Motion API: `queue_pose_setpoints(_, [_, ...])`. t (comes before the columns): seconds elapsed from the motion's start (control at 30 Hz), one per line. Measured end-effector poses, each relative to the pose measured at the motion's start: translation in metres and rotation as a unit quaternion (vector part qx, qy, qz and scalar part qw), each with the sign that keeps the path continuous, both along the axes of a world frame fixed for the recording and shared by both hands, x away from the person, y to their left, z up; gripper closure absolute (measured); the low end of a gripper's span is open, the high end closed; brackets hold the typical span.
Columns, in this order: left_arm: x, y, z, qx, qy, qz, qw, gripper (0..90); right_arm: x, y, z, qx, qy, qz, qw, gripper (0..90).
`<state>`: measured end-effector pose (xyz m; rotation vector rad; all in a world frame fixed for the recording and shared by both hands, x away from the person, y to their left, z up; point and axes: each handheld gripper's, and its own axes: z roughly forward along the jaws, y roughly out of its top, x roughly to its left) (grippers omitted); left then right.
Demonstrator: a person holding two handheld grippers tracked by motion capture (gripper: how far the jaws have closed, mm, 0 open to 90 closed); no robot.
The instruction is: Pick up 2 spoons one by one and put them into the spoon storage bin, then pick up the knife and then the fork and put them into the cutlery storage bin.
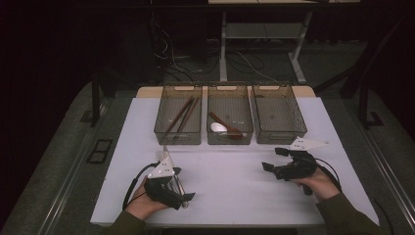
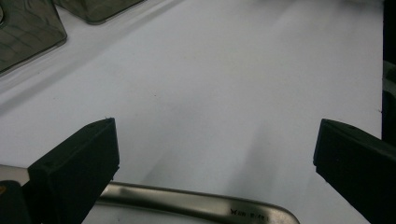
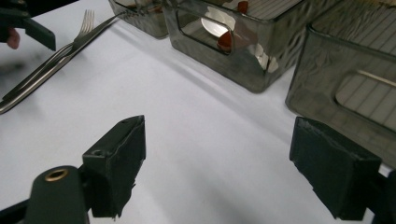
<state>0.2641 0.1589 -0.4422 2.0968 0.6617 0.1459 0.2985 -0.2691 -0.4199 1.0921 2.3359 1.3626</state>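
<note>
Two metal forks (image 1: 164, 159) lie side by side on the white table (image 1: 230, 181), at the front left. My left gripper (image 1: 183, 183) is over their handles and points right; its jaws stand wide apart, and one fork handle (image 2: 196, 205) crosses low between them with no pad pressing on it. My right gripper (image 1: 273, 159) is at the front right and points left, open with bare table between its jaws. In the right gripper view (image 3: 217, 168) the forks (image 3: 51, 60) show at the upper left, beside the left gripper (image 3: 23, 23).
Three clear trays stand in a row at the back. The left tray (image 1: 177, 139) holds brown chopsticks (image 1: 182, 116). The middle tray (image 1: 230, 141) holds a white spoon (image 1: 218, 127) and a red-brown one (image 1: 230, 128). The right tray (image 1: 280, 139) is just beyond the right gripper.
</note>
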Motion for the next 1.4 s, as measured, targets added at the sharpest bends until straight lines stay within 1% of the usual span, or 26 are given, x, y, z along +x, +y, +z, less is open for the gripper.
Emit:
queue_pose_setpoints(0.1, [0.000,0.002,0.001,-0.001,-0.001,0.003,1.0000,1.0,-0.006,-0.006,-0.004,0.003,-0.003,-0.002,1.0000,18.2])
queue_pose_setpoints(0.2, [-0.001,0.004,0.004,-0.003,-0.008,0.012,0.9999,4.0,-0.013,-0.011,-0.008,0.002,-0.004,-0.001,1.0000,18.2])
queue_pose_setpoints(0.3, [-0.002,0.009,0.006,-0.004,-0.012,0.024,0.9996,10.6,-0.019,-0.014,-0.011,0.005,-0.004,0.002,1.0000,18.2])
queue_pose_setpoints(0.37, [-0.002,0.012,0.007,-0.007,-0.009,0.036,0.9993,15.2,-0.023,-0.015,-0.014,0.005,-0.001,0.003,1.0000,18.2])
queue_pose_setpoints(0.4, [-0.002,0.014,0.008,-0.005,-0.009,0.039,0.9992,17.3,-0.025,-0.016,-0.015,0.003,-0.001,0.006,1.0000,18.2])
queue_pose_setpoints(0.5, [-0.002,0.019,0.011,-0.003,-0.013,0.058,0.9982,28.0,-0.032,-0.018,-0.018,0.000,-0.002,0.011,0.9999,18.2])
queue_pose_setpoints(0.57, [-0.001,0.023,0.012,0.006,-0.018,0.066,0.9976,37.8,-0.035,-0.019,-0.019,0.002,-0.002,0.014,0.9999,18.2])
queue_pose_setpoints(0.63, [0.001,0.026,0.013,0.020,-0.022,0.077,0.9966,47.8,-0.036,-0.020,-0.019,-0.001,-0.002,0.016,0.9999,18.2])
queue_pose_setpoints(0.73, [0.007,0.031,0.014,0.036,-0.024,0.100,0.9941,62.8,-0.035,-0.019,-0.020,0.000,-0.003,0.016,0.9999,18.2])
queue_pose_setpoints(0.77, [0.011,0.033,0.015,0.043,-0.025,0.109,0.9928,66.1,-0.035,-0.019,-0.020,-0.002,-0.002,0.017,0.9998,18.2])
queue_pose_setpoints(0.8, [0.015,0.035,0.016,0.045,-0.023,0.118,0.9917,70.2,-0.035,-0.018,-0.020,-0.004,-0.002,0.019,0.9998,18.2])
queue_pose_setpoints(0.83, [0.018,0.036,0.016,0.042,-0.023,0.128,0.9906,74.3,-0.035,-0.018,-0.020,-0.004,-0.002,0.021,0.9998,18.2])
queue_pose_setpoints(0.9, [0.027,0.039,0.017,0.050,-0.019,0.149,0.9874,81.4,-0.035,-0.018,-0.020,-0.004,-0.002,0.020,0.9998,18.2])
queue_pose_setpoints(0.97, [0.035,0.043,0.016,0.058,-0.013,0.167,0.9842,86.3,-0.035,-0.018,-0.020,-0.003,-0.002,0.020,0.9998,18.2])
queue_pose_setpoints(1.0, [0.037,0.044,0.016,0.061,-0.014,0.170,0.9835,88.2,-0.035,-0.018,-0.020,-0.003,-0.001,0.019,0.9998,18.2])
queue_pose_setpoints(1.07, [0.040,0.048,0.015,0.067,-0.012,0.181,0.9812,88.9,-0.035,-0.019,-0.020,-0.003,-0.002,0.019,0.9998,18.2])
queue_pose_setpoints(1.1, [0.041,0.049,0.015,0.066,-0.011,0.181,0.9812,88.9,-0.035,-0.019,-0.020,-0.002,-0.001,0.018,0.9998,18.2])
queue_pose_setpoints(1.17, [0.044,0.050,0.016,0.071,-0.016,0.182,0.9806,88.9,-0.035,-0.020,-0.021,-0.003,0.000,0.018,0.9998,18.2])
queue_pose_setpoints(1.2, [0.046,0.050,0.016,0.073,-0.017,0.186,0.9798,88.9,-0.035,-0.020,-0.021,-0.003,0.000,0.018,0.9998,18.2])
queue_pose_setpoints(1.3, [0.055,0.050,0.016,0.087,-0.019,0.201,0.9756,88.9,-0.035,-0.020,-0.021,-0.004,-0.001,0.017,0.9999,18.2])
queue_pose_setpoints(1.33, [0.058,0.050,0.016,0.082,-0.017,0.204,0.9753,88.9,-0.035,-0.020,-0.021,-0.004,0.000,0.017,0.9999,18.2])
queue_pose_setpoints(1.4, [0.064,0.050,0.015,0.088,-0.018,0.211,0.9734,89.0,-0.036,-0.020,-0.021,-0.003,0.000,0.017,0.9999,18.2])
